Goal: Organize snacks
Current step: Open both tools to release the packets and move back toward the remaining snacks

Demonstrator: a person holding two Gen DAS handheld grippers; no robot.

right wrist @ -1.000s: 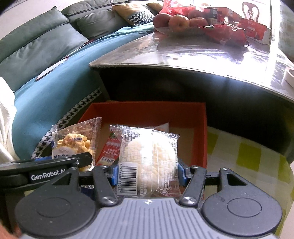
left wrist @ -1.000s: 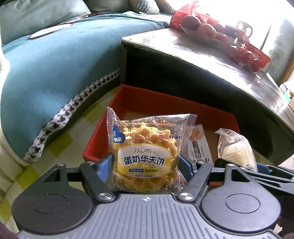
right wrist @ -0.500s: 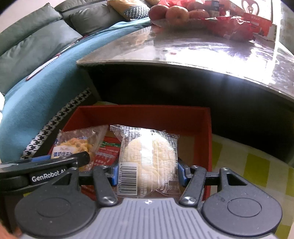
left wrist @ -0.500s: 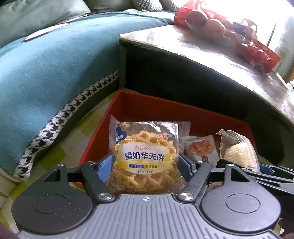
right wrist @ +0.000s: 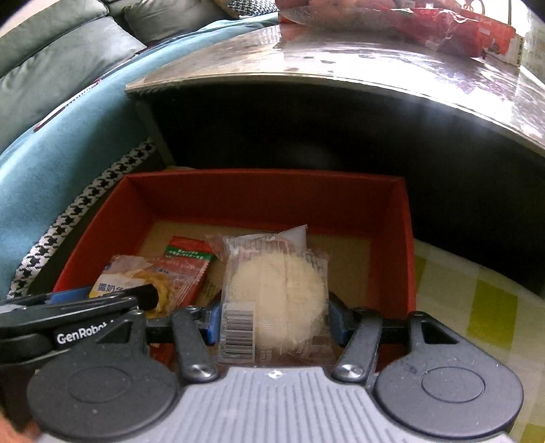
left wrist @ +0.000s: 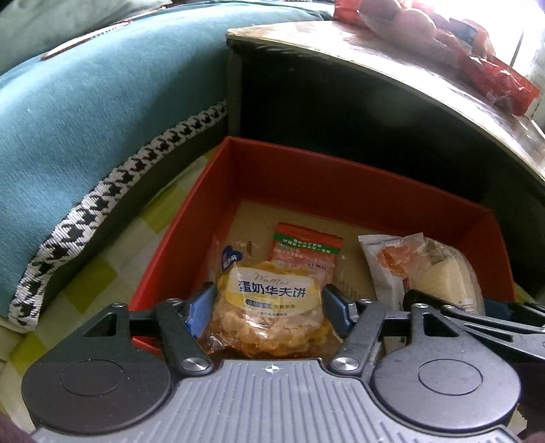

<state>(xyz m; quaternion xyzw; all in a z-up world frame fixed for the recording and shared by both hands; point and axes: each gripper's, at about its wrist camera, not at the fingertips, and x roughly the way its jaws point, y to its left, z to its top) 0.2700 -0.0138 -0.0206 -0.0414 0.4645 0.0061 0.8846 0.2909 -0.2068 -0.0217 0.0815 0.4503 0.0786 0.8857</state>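
Note:
A red open box [left wrist: 306, 180] stands on the floor in front of a low table. My left gripper [left wrist: 269, 306] hangs over its near left part, jaws closing on a yellow waffle packet [left wrist: 265, 289] that bulges between the blue pads. Beside it, my right gripper [right wrist: 275, 323] is shut on a clear packet with a pale round cake [right wrist: 276, 286], also over the box [right wrist: 272, 197]. A red-and-green sachet [left wrist: 306, 245] and a white packet with an orange picture [left wrist: 391, 255] lie on the box floor.
The dark low table [right wrist: 340, 58] overhangs the box's far side; red snack packets [right wrist: 460, 27] and fruit [left wrist: 415, 20] lie on top. A teal sofa [left wrist: 85, 102] with houndstooth trim is at the left. Green-checked floor covering [right wrist: 477, 300] runs to the right.
Both grippers have sunk toward the red box with their packets, so the box floor and its sachets now show. The waffle packet looks squeezed narrower between the left pads.

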